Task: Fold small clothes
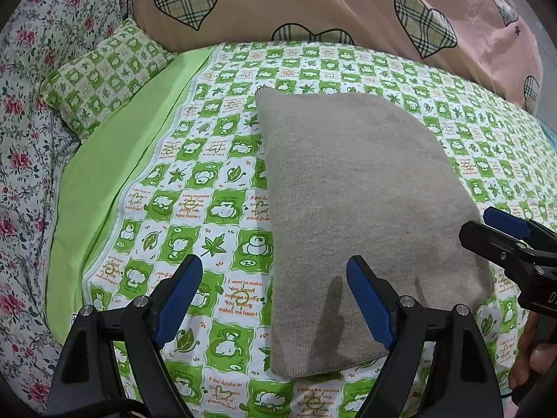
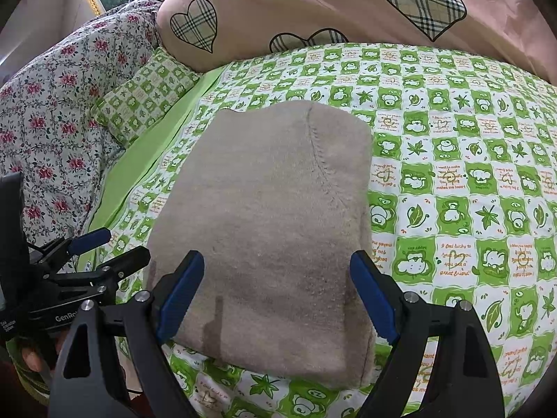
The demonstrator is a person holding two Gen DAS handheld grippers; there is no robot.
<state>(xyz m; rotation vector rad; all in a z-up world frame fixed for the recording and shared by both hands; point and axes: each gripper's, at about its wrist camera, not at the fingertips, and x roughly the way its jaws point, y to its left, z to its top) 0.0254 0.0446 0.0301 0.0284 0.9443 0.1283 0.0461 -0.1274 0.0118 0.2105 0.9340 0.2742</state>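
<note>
A beige knitted garment [image 1: 362,216] lies folded into a neat rectangle on the bed, resting flat on a green-and-white checked sheet [image 1: 216,181] printed with leaves and cartoon animals. In the right wrist view a stitched seam runs down the upper part of the garment, and its near edge sits just in front of the right claw [image 2: 276,296], whose blue-padded fingers [image 2: 181,296] stand wide apart on either side of the fabric's lower corners without pinching it. The left claw [image 1: 275,299] also stands wide apart, holding nothing: one blue pad [image 1: 370,303] hovers over the garment's near left part, the other over the bare sheet beside it. Each claw shows at the edge of the other's view, and part of a hand [image 1: 532,358] shows on the right claw's handle. A small pillow [image 1: 104,76] in the same green check lies at the far left beside a plain green strip of bedding [image 1: 115,174]. A floral quilt [image 1: 28,111] is heaped along the left, and a pink cover with plaid hearts [image 1: 313,7] is bunched at the back.
</note>
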